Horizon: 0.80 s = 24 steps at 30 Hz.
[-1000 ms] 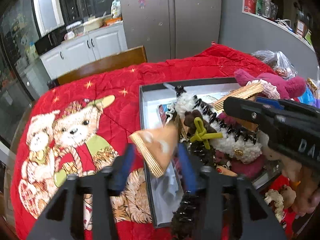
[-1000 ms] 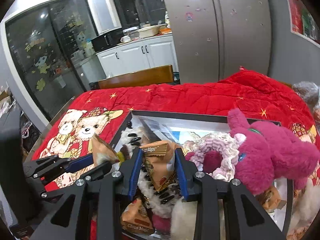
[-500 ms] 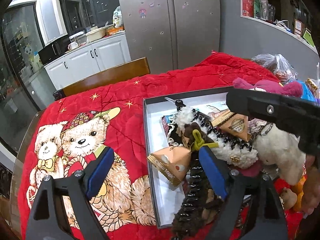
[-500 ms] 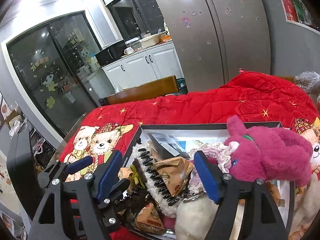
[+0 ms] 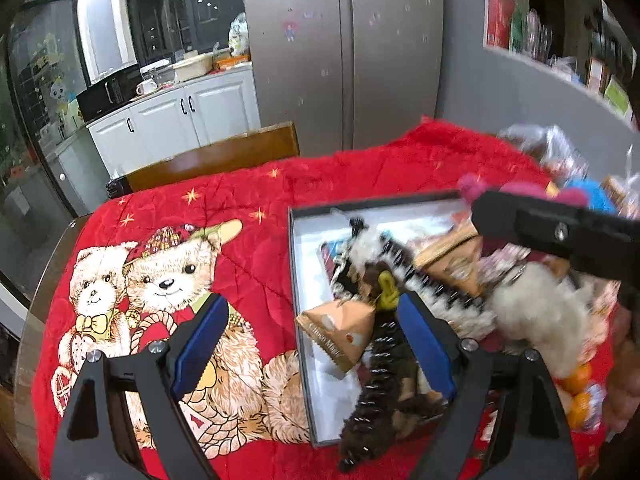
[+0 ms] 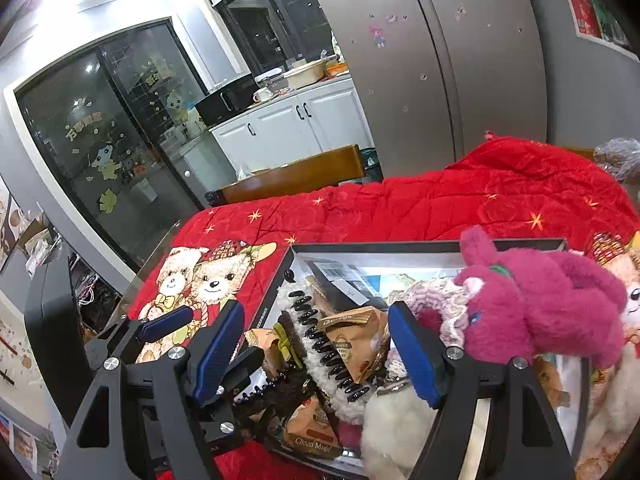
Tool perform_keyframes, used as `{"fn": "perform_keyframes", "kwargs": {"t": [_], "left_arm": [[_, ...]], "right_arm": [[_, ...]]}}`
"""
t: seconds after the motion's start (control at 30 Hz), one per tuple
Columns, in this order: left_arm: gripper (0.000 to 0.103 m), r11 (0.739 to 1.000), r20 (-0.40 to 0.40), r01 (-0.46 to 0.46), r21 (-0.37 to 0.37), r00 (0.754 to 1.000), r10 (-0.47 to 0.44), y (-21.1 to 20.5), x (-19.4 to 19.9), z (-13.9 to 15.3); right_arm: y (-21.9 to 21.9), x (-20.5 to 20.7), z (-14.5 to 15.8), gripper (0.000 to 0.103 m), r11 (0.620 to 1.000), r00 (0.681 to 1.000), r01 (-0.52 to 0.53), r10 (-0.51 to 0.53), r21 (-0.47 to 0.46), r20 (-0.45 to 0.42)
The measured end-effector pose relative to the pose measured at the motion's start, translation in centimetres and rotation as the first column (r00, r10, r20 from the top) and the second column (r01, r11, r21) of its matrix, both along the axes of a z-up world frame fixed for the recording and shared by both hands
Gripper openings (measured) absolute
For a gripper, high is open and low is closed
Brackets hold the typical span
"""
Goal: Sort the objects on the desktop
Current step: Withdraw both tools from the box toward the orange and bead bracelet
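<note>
A dark-rimmed box [image 5: 297,280] on the red teddy-bear blanket [image 5: 168,240] is heaped with things: orange triangular snack packets [image 5: 340,330], a white fluffy hair claw with black teeth [image 5: 424,276], a brown hair claw [image 5: 384,384], a pink plush [image 6: 552,312] and a white plush [image 5: 536,312]. My left gripper [image 5: 316,344] is open and empty above the box's left edge. My right gripper [image 6: 316,352] is open and empty above the pile, over another snack packet [image 6: 356,340]. The box also shows in the right wrist view [image 6: 280,280].
A wooden chair back [image 5: 212,156] stands behind the table, with kitchen cabinets [image 5: 176,116] and a fridge [image 5: 344,52] beyond. More plush toys, small oranges [image 5: 580,392] and bags [image 5: 556,152] crowd the right side. The right gripper's body [image 5: 560,236] crosses the left wrist view.
Both grippers opened and let go of their snack packets, which now lie in the box. Both grippers have pulled back and up from the pile.
</note>
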State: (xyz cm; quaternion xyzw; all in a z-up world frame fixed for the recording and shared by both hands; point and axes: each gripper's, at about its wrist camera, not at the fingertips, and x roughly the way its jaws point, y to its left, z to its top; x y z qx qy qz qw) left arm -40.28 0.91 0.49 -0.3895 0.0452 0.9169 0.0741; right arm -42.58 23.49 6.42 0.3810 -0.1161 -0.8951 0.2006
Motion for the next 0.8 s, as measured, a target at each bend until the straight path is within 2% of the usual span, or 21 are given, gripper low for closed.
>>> {"fn": "perform_keyframes", "kwargs": {"t": [0.1,0.17,0.4,0.5,0.63,0.8], "left_arm": [[0.088,0.999,-0.043,0.003,0.052,0.999,-0.001,-0.5,1.3,2.4],[0.088,0.997,-0.064,0.026,0.067,0.998,-0.021,-0.6,2.4,4.0],[0.09,0.991,-0.142,0.097,0.092,0.986,-0.083,0.5,6.3,7.9],[0.094,0.989,-0.173,0.127,0.072,0.978,-0.113,1.7,8.0,8.8],[0.095,0.984,-0.215,0.175,0.024,0.962,-0.166,3.6,9.8,8.8],[0.095,0.977,-0.134,0.213,0.03,0.969,-0.207,5.0,10.9,5.4]], "right_arm": [[0.4,1.1,1.7,0.076,1.0,1.0,0.014,-0.014,-0.003,0.002],[1.1,2.7,3.1,0.076,0.999,0.999,0.035,-0.035,-0.013,-0.029],[4.0,9.8,7.7,0.079,0.994,0.983,0.109,-0.108,0.0,-0.15],[5.5,12.7,9.2,0.08,0.989,0.971,0.147,-0.145,-0.001,-0.192],[6.8,15.8,10.1,0.08,0.983,0.956,0.181,-0.171,0.021,-0.239],[7.2,19.6,8.0,0.08,0.958,0.928,0.26,-0.214,0.119,-0.305]]}}
